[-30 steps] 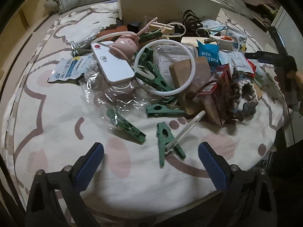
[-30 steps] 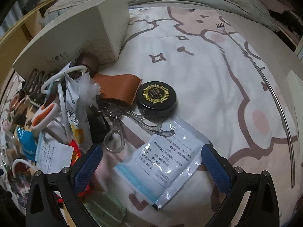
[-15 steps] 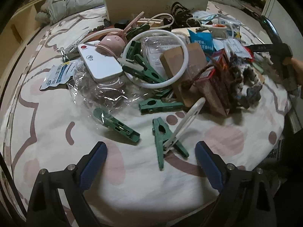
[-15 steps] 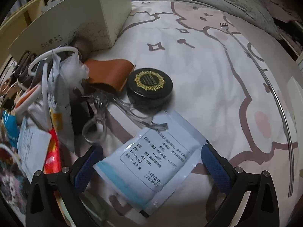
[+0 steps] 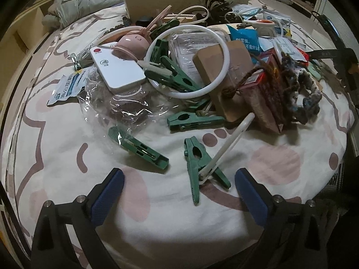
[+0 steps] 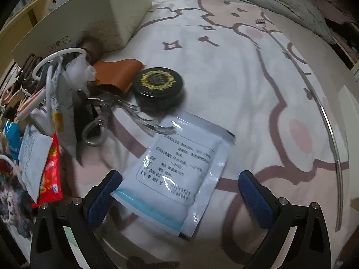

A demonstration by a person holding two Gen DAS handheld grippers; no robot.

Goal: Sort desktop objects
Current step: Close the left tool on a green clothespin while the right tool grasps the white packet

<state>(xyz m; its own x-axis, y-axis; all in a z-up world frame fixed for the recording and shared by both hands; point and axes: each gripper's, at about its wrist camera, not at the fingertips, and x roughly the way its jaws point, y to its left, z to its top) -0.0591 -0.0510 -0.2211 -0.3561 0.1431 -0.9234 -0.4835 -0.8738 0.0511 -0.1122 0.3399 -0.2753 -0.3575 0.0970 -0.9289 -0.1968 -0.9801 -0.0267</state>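
Here bare bedsheet (printed) lies under the spread left claw.

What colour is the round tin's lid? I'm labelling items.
Black with a gold sunburst emblem, on the round tin; clearest in the right wrist view.

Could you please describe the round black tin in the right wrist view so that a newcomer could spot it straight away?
Start at the big cream shoebox at the upper left, then follow the clutter toward the middle of the patterned sheet. There, right of the tan leather piece, sits the round black tin. Its gold sunburst lid is the only one.
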